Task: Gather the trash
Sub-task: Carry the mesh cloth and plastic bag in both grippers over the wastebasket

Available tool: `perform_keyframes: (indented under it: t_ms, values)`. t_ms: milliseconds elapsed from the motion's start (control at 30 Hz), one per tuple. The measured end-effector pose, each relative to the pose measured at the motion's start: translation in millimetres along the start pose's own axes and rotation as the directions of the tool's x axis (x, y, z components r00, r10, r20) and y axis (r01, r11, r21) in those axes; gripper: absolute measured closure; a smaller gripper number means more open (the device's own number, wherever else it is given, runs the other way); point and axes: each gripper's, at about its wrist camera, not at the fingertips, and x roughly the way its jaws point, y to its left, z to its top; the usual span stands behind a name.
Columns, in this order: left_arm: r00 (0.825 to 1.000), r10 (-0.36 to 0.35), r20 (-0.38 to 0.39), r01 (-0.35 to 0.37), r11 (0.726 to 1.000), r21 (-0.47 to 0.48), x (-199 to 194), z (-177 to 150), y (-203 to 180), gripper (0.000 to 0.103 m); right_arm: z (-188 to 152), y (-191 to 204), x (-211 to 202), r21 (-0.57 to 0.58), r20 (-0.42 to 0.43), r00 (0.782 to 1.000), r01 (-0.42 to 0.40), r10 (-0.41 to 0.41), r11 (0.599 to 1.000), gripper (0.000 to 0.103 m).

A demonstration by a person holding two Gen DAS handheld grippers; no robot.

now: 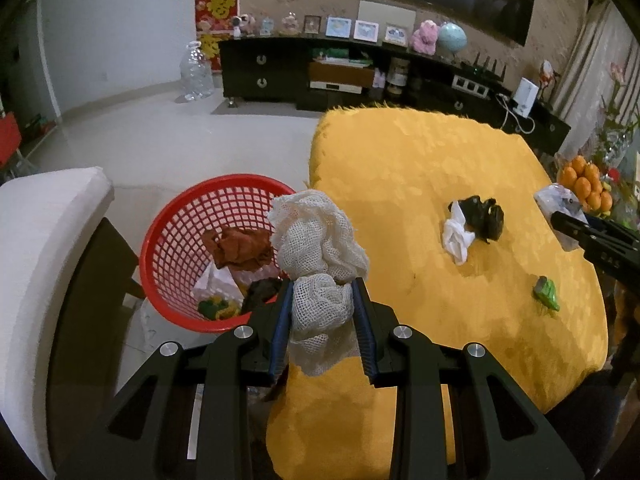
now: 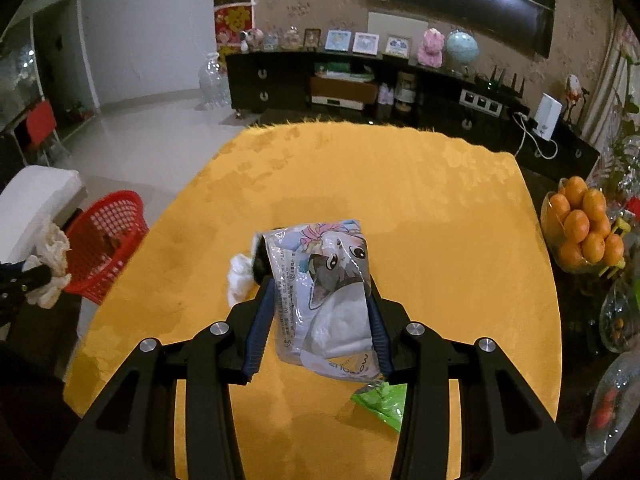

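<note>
left claw grips mesh rag — right claw grips wrapper

The left gripper clamps crumpled white mesh cloth; the right gripper pinches a printed plastic packet, both angled downward.

plastic wrapper print unreadable (too blurred)

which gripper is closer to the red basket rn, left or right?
Left. The left gripper, shut on a white mesh rag, hangs right beside the red basket. The right gripper, shut on a printed plastic packet, is over the yellow table, well away.
</note>
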Motion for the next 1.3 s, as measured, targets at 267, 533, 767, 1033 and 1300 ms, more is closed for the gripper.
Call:
perform_keyframes:
  t_ms: [267,533,767,1033,1300]
  values:
    - [0.999,0.024,0.029,-0.023,0.999,-0.029,-11,7,11,0.075,9,16,-14,-0.012,0.028,0.999,-0.035,0.036,0.999,0.061]
    - [0.997,0.060,0.051,-0.057,0.996,-0.063,-20,12,29,0.075,17,37,-16,-0.040,0.028,0.997,-0.071,0.072,0.997,0.061]
    - [0.994,0.082,0.066,-0.075,0.992,-0.098,-24,20,49,0.075,29,68,-10,-0.076,0.024,0.993,-0.110,0.112,0.991,0.061]
    - [0.993,0.096,0.065,-0.088,0.989,-0.119,-21,22,66,0.075,47,103,-3,-0.114,0.021,0.986,-0.162,0.165,0.980,0.061]
    - [0.993,0.106,0.053,-0.098,0.985,-0.139,-8,27,80,0.075,67,134,12,-0.132,0.000,0.976,-0.217,0.219,0.967,0.061]
